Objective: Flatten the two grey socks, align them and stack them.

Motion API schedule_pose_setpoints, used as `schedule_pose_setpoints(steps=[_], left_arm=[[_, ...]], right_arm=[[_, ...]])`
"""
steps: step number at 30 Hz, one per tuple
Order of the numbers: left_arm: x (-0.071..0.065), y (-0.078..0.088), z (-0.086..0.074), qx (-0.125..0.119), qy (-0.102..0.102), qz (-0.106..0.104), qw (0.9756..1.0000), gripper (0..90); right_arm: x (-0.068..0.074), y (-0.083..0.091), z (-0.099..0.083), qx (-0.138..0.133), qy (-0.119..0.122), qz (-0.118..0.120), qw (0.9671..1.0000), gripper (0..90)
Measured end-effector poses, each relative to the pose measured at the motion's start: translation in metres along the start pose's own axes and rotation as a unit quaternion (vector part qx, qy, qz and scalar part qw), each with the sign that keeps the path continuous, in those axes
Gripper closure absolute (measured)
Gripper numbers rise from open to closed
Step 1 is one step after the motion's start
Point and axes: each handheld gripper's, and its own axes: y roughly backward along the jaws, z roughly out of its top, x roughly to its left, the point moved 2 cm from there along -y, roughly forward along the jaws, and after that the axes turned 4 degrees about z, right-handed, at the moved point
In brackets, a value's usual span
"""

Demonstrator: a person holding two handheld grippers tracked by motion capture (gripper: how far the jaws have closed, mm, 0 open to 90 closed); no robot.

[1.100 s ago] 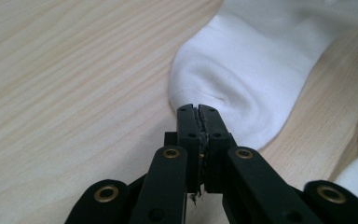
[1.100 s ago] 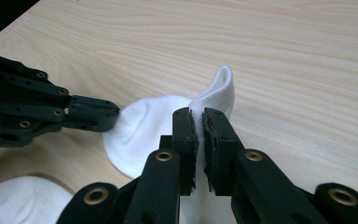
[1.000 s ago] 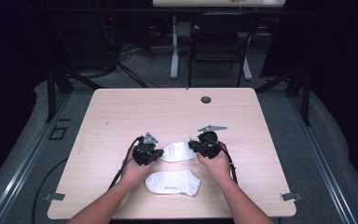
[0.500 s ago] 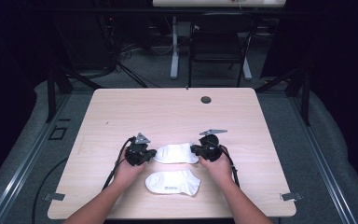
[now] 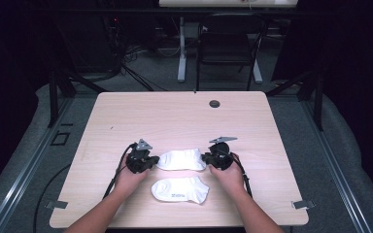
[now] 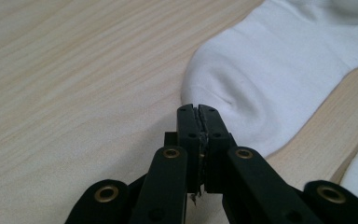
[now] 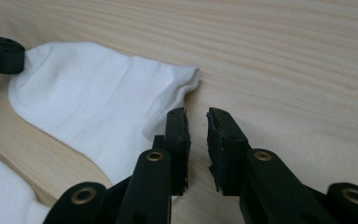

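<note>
Two white ankle socks lie on the wooden table (image 5: 175, 121). The upper sock (image 5: 181, 159) is stretched flat between my grippers, and the lower sock (image 5: 180, 189) rests just in front of it. My left gripper (image 5: 150, 161) is at the upper sock's toe. In the left gripper view it (image 6: 199, 111) is shut, its tips pinching the toe edge of the upper sock (image 6: 279, 60), which creases there. My right gripper (image 5: 208, 159) is at the cuff end. In the right gripper view it (image 7: 196, 116) is open, with the cuff (image 7: 186, 77) just left of its jaws and bare wood between them.
A small black round grommet (image 5: 214, 103) sits near the table's far edge. A dark chair (image 5: 228, 43) and floor cables stand beyond the table. Bare wood stretches across the far half and both sides of the table.
Both grippers moved apart and down, spreading the upper sock flat on the table. The right gripper has let go of the cuff.
</note>
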Motion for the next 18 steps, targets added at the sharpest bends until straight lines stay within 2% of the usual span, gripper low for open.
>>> schedule_pose_setpoints(steps=[6,10,13,16,18], left_arm=[[0.0,-0.001,0.0,-0.001,0.002,-0.001,1.0,89.0],[0.001,0.0,0.0,0.001,0.002,-0.003,1.0,89.0],[0.001,-0.001,0.0,0.0,0.003,-0.004,1.0,89.0],[0.001,-0.001,0.0,0.001,0.003,-0.004,1.0,89.0],[0.001,-0.001,0.0,0.001,0.005,-0.006,1.0,89.0]], right_arm=[[0.003,0.01,0.004,-0.031,-0.004,0.005,0.9995,76.9],[0.02,0.017,0.01,-0.052,0.009,0.045,0.9976,78.2],[0.036,0.014,0.012,-0.041,0.029,0.068,0.9964,79.1],[0.041,0.004,0.011,-0.027,0.046,0.055,0.9971,79.2],[0.038,-0.003,0.01,-0.017,0.048,0.041,0.9979,79.2]])
